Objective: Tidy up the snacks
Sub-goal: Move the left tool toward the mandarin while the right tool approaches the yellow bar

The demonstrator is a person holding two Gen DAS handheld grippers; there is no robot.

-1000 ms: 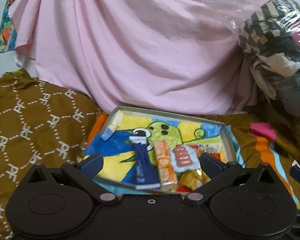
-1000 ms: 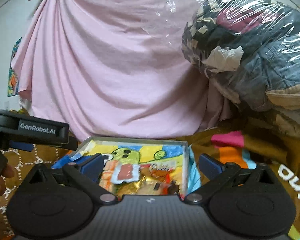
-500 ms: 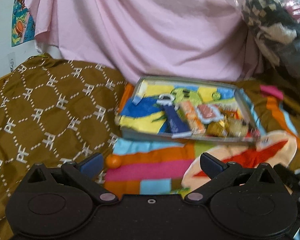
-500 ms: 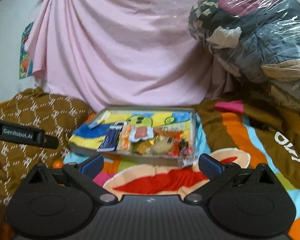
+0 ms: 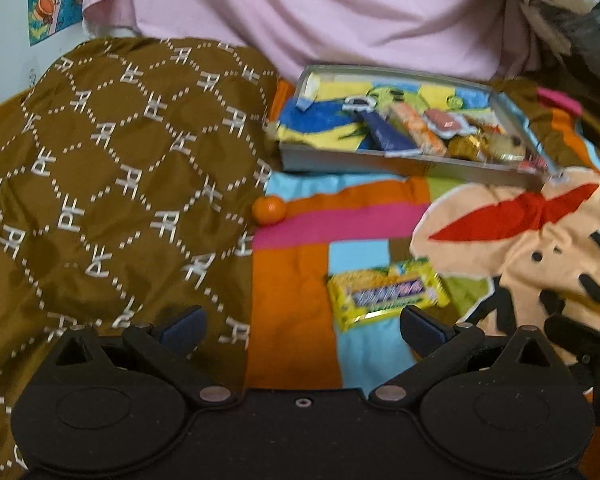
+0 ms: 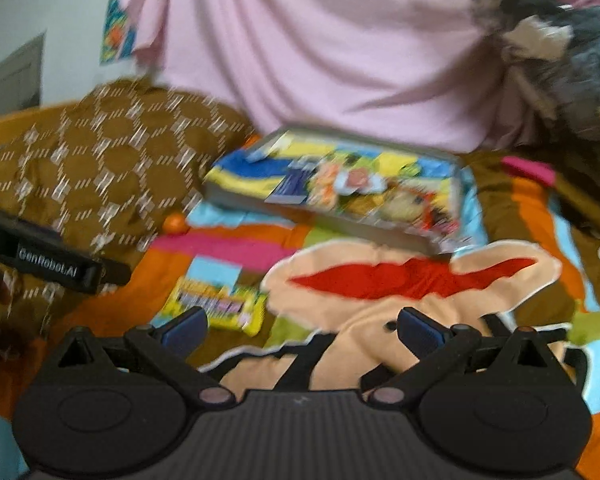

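A grey tray (image 5: 400, 162) (image 6: 320, 216) with a cartoon-print bottom lies far ahead on the bedspread. It holds several snacks: a dark blue packet (image 5: 388, 136), an orange packet (image 5: 420, 130) and gold-wrapped sweets (image 5: 480, 146). A yellow snack bar (image 5: 386, 294) (image 6: 218, 302) lies loose on the blanket, just ahead of my left gripper (image 5: 302, 328) and nearer its right finger. A small orange ball (image 5: 269, 210) (image 6: 175, 224) rests by the brown quilt. My left gripper is open and empty. My right gripper (image 6: 302, 326) is open too, over the cartoon print, with the bar beyond its left finger.
A brown patterned quilt (image 5: 112, 160) is piled on the left. Pink cloth (image 5: 320, 12) hangs behind the tray. A plastic-wrapped bundle of clothes (image 6: 560, 44) sits at the upper right. The left device's black body (image 6: 56, 266) juts in at the right view's left edge.
Both grippers have pulled back from the tray, which now looks smaller and farther. The yellow bar and orange ball have come into view. Both stay open.
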